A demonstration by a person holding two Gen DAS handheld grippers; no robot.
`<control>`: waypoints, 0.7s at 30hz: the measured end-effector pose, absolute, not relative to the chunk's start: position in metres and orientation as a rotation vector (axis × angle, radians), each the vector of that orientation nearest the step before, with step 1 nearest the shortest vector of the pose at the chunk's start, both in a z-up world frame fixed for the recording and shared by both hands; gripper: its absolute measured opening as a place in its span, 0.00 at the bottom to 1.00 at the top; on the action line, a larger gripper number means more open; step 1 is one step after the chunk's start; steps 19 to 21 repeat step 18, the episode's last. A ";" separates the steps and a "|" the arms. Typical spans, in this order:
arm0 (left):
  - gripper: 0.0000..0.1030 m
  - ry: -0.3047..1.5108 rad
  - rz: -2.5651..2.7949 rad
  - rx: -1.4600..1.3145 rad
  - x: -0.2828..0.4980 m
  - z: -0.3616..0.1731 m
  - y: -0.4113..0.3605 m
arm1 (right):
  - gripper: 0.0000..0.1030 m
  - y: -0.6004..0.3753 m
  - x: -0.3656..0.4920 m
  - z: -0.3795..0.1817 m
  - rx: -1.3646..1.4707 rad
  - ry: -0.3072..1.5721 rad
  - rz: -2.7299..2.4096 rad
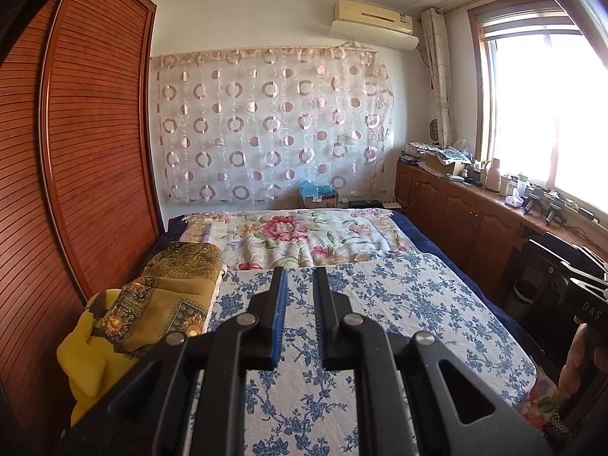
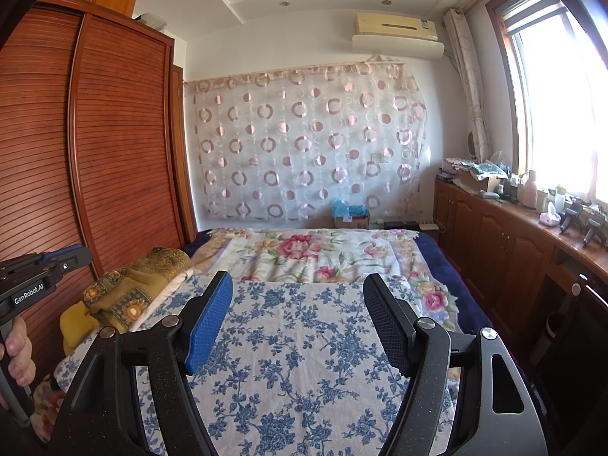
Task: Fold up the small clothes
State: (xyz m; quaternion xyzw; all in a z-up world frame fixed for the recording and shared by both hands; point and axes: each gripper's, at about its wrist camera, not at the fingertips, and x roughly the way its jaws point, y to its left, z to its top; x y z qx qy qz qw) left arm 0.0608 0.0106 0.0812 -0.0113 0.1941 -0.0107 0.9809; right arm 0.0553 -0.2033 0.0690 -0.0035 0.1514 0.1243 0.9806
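Observation:
A white cloth with a blue flower print lies spread flat over the near half of the bed, below both grippers, and it fills the lower right wrist view. No small garment can be told apart on it. My left gripper hovers above this cloth with its fingers nearly together and nothing between them. My right gripper is open wide over the same cloth, holding nothing. Each gripper's body shows at the edge of the other's view, held by a hand.
A pink-flowered blanket covers the far half of the bed. Folded ochre patterned fabric and a yellow plush lie along the left edge by the slatted wardrobe. A cluttered wooden cabinet runs under the window at right.

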 end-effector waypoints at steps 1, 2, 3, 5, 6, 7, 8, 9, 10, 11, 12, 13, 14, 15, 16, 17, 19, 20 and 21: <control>0.10 0.390 -0.021 -0.022 0.061 0.081 0.012 | 0.71 -0.204 0.055 0.069 -0.007 0.304 0.248; 0.10 0.391 -0.021 -0.021 0.061 0.081 0.011 | 0.71 -0.202 0.055 0.070 -0.011 0.302 0.245; 0.10 0.391 -0.023 -0.020 0.061 0.081 0.011 | 0.71 -0.201 0.055 0.071 -0.013 0.299 0.242; 0.10 0.389 -0.023 -0.022 0.061 0.080 0.012 | 0.71 -0.201 0.057 0.075 -0.013 0.299 0.243; 0.10 0.388 -0.026 -0.020 0.061 0.082 0.012 | 0.71 -0.201 0.056 0.075 -0.012 0.299 0.242; 0.10 0.388 -0.027 -0.020 0.061 0.082 0.012 | 0.71 -0.201 0.057 0.075 -0.012 0.298 0.242; 0.10 0.388 -0.028 -0.018 0.061 0.082 0.014 | 0.71 -0.201 0.057 0.075 -0.013 0.298 0.242; 0.10 0.387 -0.028 -0.018 0.061 0.084 0.013 | 0.71 -0.201 0.057 0.075 -0.013 0.298 0.243; 0.10 0.387 -0.027 -0.018 0.060 0.086 0.012 | 0.71 -0.201 0.057 0.075 -0.012 0.299 0.243; 0.10 0.386 -0.027 -0.017 0.061 0.086 0.015 | 0.71 -0.201 0.057 0.075 -0.011 0.298 0.244; 0.10 0.386 -0.026 -0.018 0.061 0.086 0.015 | 0.71 -0.201 0.057 0.075 -0.012 0.298 0.243; 0.10 0.386 -0.026 -0.018 0.060 0.088 0.013 | 0.71 -0.200 0.057 0.075 -0.013 0.298 0.241; 0.10 0.385 -0.027 -0.018 0.060 0.088 0.013 | 0.71 -0.200 0.057 0.075 -0.012 0.298 0.243; 0.10 0.385 -0.026 -0.018 0.061 0.088 0.013 | 0.71 -0.200 0.058 0.075 -0.011 0.299 0.244; 0.10 0.385 -0.026 -0.019 0.061 0.088 0.015 | 0.71 -0.200 0.058 0.075 -0.010 0.299 0.243; 0.10 0.386 -0.027 -0.018 0.061 0.088 0.014 | 0.71 -0.200 0.057 0.075 -0.011 0.299 0.243; 0.10 0.386 -0.027 -0.018 0.061 0.088 0.015 | 0.71 -0.201 0.056 0.074 -0.012 0.298 0.243; 0.10 0.386 -0.027 -0.018 0.061 0.088 0.015 | 0.71 -0.201 0.056 0.074 -0.012 0.298 0.243; 0.10 0.386 -0.027 -0.018 0.061 0.088 0.015 | 0.71 -0.201 0.056 0.074 -0.012 0.298 0.243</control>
